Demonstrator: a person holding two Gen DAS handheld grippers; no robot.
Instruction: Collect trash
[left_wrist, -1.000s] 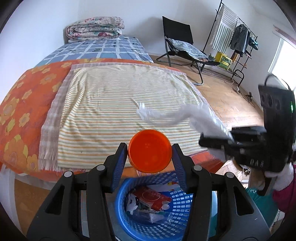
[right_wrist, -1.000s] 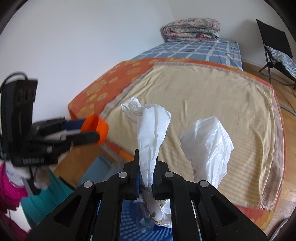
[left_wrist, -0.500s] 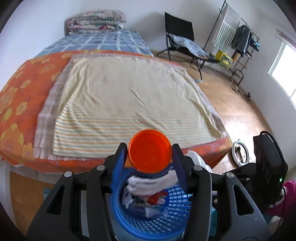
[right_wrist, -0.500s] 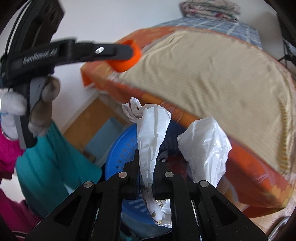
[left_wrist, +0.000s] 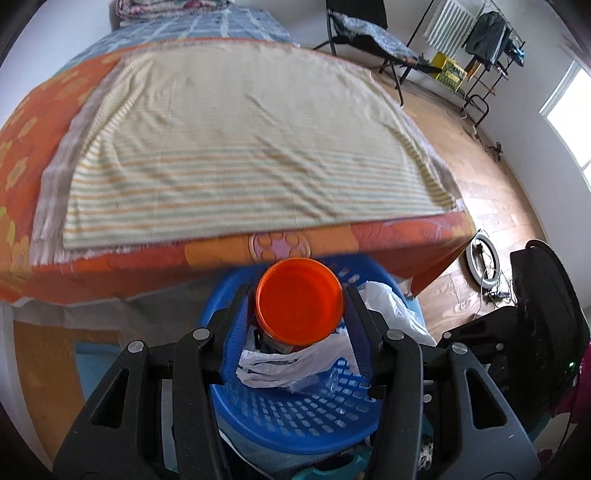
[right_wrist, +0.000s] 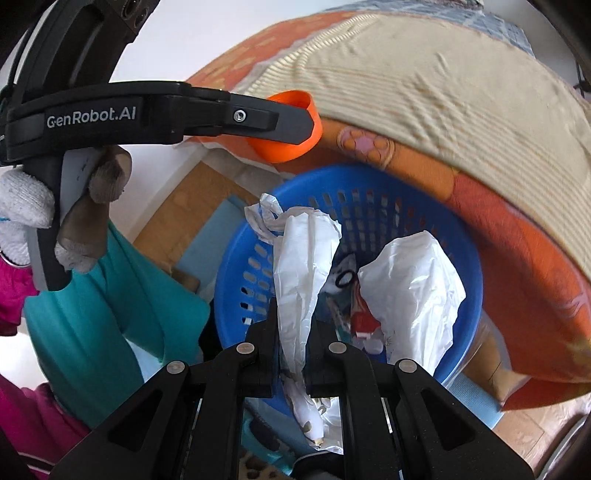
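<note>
At center frame, the left gripper (left_wrist: 300, 310) pinches an orange plastic cup (left_wrist: 299, 300) between its jaws above a blue perforated trash basket (left_wrist: 295, 417) that sits on the floor against the foot of a bed with an orange floral sheet (left_wrist: 33, 122). In the right wrist view, the right gripper (right_wrist: 293, 354) has its jaws pressed tight on a crumpled white plastic bag (right_wrist: 306, 258), which hangs over the basket at lower center. A gloved hand (right_wrist: 74, 218) grips the left tool's handle at the left edge.
</note>
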